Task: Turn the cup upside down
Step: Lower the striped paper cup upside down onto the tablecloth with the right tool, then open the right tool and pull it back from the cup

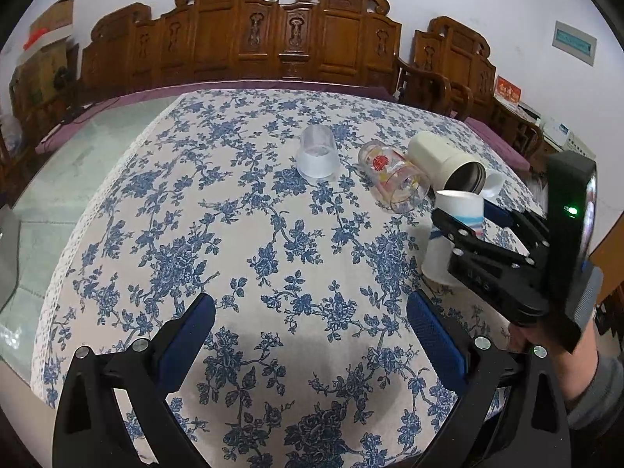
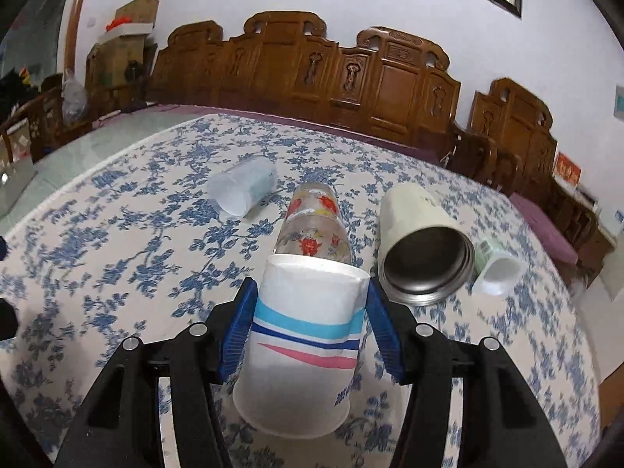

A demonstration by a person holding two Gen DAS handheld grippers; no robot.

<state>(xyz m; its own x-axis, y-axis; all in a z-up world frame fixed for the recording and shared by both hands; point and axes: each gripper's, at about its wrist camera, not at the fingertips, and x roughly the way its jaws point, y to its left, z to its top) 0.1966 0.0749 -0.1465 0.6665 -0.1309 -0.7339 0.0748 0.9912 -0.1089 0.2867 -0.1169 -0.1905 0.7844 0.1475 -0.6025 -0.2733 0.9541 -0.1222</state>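
Note:
A white paper cup [image 2: 308,335] with blue and pink stripes is upside down, its base up and its wide mouth down on the floral tablecloth. My right gripper [image 2: 310,308] has its blue pads on both sides of it and is shut on the cup. The left wrist view shows the same cup [image 1: 460,210] held by the right gripper [image 1: 472,214] at the table's right. My left gripper [image 1: 312,327] is open and empty above the near part of the table.
A clear plastic cup [image 1: 316,152] stands upside down mid-table. A printed glass [image 2: 312,226], a cream steel-lined tumbler [image 2: 421,245] and a small white-green cup [image 2: 497,269] lie on their sides. Carved wooden chairs [image 2: 351,74] line the far edge.

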